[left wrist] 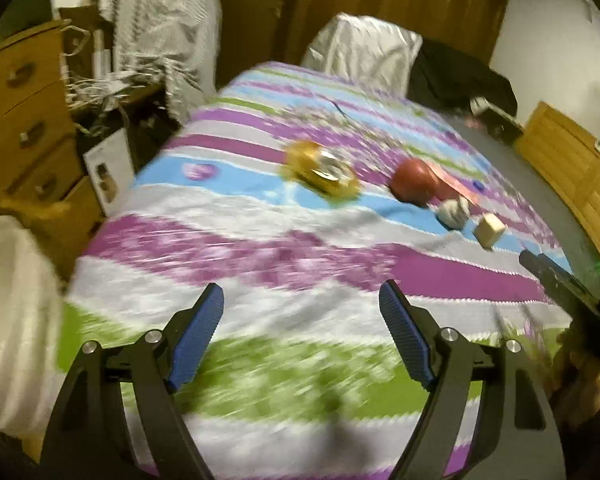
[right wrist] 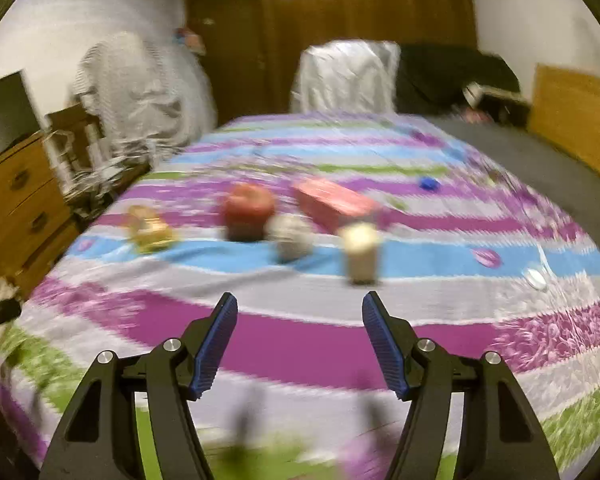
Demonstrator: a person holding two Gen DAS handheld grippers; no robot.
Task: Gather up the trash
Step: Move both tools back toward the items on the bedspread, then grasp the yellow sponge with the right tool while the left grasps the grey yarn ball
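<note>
Several items lie on a striped bedspread (left wrist: 260,240). A crumpled yellow wrapper (left wrist: 322,172) (right wrist: 150,226), a red apple (left wrist: 415,181) (right wrist: 248,208), a crumpled white paper ball (left wrist: 454,212) (right wrist: 290,236), a cream block (left wrist: 488,229) (right wrist: 360,254) and a pink box (right wrist: 332,200) sit mid-bed. My left gripper (left wrist: 302,296) is open and empty above the near bed. My right gripper (right wrist: 300,304) is open and empty, just short of the cream block. Both views are blurred.
A white bag (left wrist: 12,320) hangs at the left bed edge. A wooden dresser (left wrist: 24,120) stands left. A small blue object (right wrist: 428,183) and a white cap (right wrist: 537,278) lie on the bedspread (right wrist: 300,344). A wooden headboard (right wrist: 576,120) is on the right.
</note>
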